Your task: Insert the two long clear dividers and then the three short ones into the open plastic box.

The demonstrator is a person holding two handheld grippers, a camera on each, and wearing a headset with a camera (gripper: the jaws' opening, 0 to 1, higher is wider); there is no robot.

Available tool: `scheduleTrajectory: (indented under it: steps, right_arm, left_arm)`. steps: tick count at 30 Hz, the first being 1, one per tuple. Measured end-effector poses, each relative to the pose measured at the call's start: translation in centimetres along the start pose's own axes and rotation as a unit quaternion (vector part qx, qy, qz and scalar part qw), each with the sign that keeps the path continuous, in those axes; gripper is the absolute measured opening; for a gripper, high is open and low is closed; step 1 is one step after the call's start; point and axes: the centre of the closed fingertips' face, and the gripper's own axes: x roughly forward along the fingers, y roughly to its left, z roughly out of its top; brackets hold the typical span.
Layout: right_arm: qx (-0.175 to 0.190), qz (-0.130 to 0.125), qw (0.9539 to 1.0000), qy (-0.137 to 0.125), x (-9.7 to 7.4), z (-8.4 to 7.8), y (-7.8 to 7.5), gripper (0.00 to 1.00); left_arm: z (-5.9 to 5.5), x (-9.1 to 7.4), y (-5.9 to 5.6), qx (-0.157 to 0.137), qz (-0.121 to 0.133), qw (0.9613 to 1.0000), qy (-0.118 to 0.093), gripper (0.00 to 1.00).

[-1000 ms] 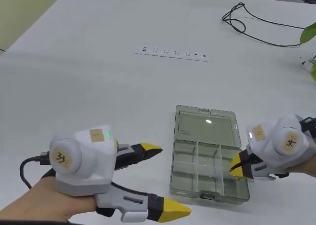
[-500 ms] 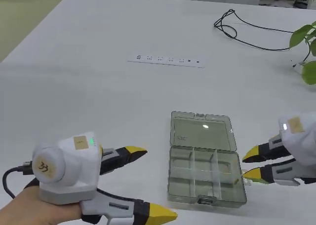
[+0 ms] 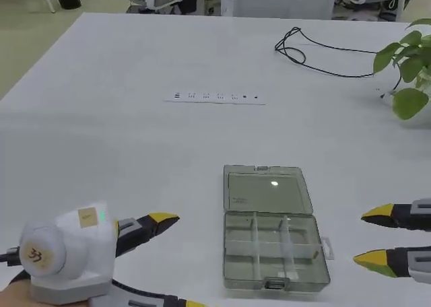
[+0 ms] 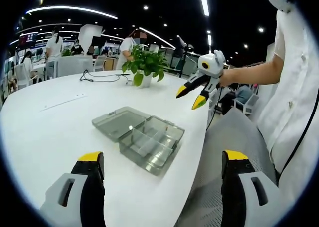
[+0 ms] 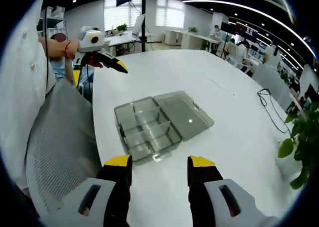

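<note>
The smoky clear plastic box lies near the table's front edge, its lid flat behind it. Clear dividers stand inside the tray and split it into several compartments. My left gripper hovers open to the left of the box, well apart from it, with nothing between its yellow-tipped jaws. My right gripper is open to the right of the box, also holding nothing. In the left gripper view the box lies ahead of my open left gripper. In the right gripper view the box lies beyond my right gripper.
A white power strip lies mid-table. A black cable loops at the far right, and a potted plant stands at the right edge. A mesh chair sits at the table's near side.
The right gripper has drawn back from the box's right edge to the right. The left gripper has moved further from the box. The head camera has tilted up.
</note>
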Motion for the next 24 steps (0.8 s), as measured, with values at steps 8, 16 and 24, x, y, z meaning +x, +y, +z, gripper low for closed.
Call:
scheduleTrajectory:
  steps: [8, 16, 24]
  right_arm:
    - [0.039, -0.028, 0.9986, -0.024, -0.4, -2.1, 0.8, 0.59]
    - [0.074, -0.046, 0.9953, -0.042, -0.3, -3.5, 0.7, 0.67]
    - [0.095, -0.053, 0.9928, -0.051, -0.2, -4.1, 0.7, 0.7]
  left_arm:
    - [-0.7, 0.0, 0.0, 0.002, 0.006, 0.9999, 0.008, 1.0]
    - [-1.1, 0.2, -0.2, -0.005, 0.011, 0.9999, 0.009, 1.0]
    - [-1.3, 0.2, -0.2, -0.011, 0.018, 0.9998, 0.007, 1.0]
